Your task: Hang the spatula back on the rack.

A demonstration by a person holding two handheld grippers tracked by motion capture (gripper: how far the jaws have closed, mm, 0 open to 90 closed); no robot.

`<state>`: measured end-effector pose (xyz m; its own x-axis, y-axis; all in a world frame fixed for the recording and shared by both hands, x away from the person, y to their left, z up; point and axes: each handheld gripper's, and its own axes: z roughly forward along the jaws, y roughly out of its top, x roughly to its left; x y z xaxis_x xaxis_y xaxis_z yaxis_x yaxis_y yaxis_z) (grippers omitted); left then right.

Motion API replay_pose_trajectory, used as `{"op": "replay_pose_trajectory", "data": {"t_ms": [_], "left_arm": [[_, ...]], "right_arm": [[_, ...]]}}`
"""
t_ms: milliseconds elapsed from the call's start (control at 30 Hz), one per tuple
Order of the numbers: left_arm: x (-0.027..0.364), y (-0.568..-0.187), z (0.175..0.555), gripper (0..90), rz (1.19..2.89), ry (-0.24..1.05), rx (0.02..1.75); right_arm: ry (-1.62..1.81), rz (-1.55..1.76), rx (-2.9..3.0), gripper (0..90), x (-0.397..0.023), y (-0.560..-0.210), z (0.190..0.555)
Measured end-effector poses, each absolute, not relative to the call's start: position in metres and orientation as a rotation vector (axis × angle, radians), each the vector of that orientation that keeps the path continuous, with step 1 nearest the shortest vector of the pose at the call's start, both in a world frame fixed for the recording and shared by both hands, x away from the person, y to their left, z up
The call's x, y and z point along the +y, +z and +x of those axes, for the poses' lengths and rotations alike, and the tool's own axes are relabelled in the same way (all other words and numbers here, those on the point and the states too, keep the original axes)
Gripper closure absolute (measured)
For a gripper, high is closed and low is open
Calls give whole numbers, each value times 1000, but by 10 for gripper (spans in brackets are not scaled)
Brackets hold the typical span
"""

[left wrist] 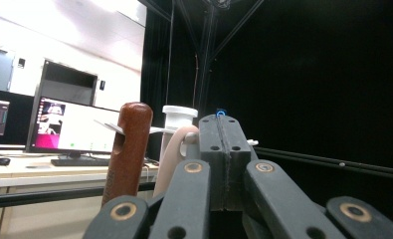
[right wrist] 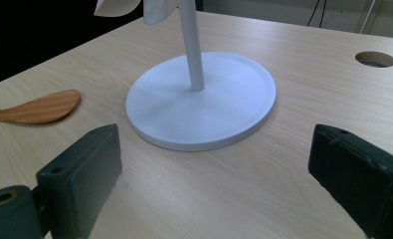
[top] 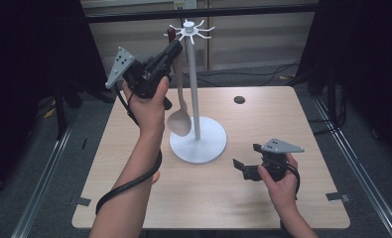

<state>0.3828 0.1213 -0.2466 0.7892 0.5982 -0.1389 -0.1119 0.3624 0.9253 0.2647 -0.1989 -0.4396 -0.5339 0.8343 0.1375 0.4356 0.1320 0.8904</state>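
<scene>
A white utensil stand (top: pixel 194 89) rises from a round base (top: pixel 211 144) at the table's middle, with hooks around its top (top: pixel 188 29). A beige spoon (top: pixel 179 119) hangs from it, bowl down. A dark brown handle (top: pixel 170 33) hangs beside it. My left gripper (top: pixel 176 45) is raised next to the hooks, jaws shut together with nothing visible between them. In the left gripper view the shut gripper (left wrist: pixel 223 124) sits just right of the brown handle (left wrist: pixel 129 149) and the spoon's handle (left wrist: pixel 171 154). My right gripper (top: pixel 245 156) rests low, right of the base, open and empty (right wrist: pixel 216 164).
An orange wooden spatula (right wrist: pixel 35 107) lies flat on the table left of the base (right wrist: pixel 201 99), partly under my left forearm (top: pixel 156 176). A round cable hole (top: pixel 239 99) sits in the table's far right part. Dark curtains and floor rails flank the table.
</scene>
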Motion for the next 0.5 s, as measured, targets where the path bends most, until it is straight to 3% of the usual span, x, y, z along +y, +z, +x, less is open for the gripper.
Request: {"op": "replay_pose_trajectory", "data": {"t_ms": [500], "left_arm": [[125, -245, 385, 900, 1120, 478, 512]], "right_arm": [[1369, 1225, 2026, 60, -199, -440, 265]]}}
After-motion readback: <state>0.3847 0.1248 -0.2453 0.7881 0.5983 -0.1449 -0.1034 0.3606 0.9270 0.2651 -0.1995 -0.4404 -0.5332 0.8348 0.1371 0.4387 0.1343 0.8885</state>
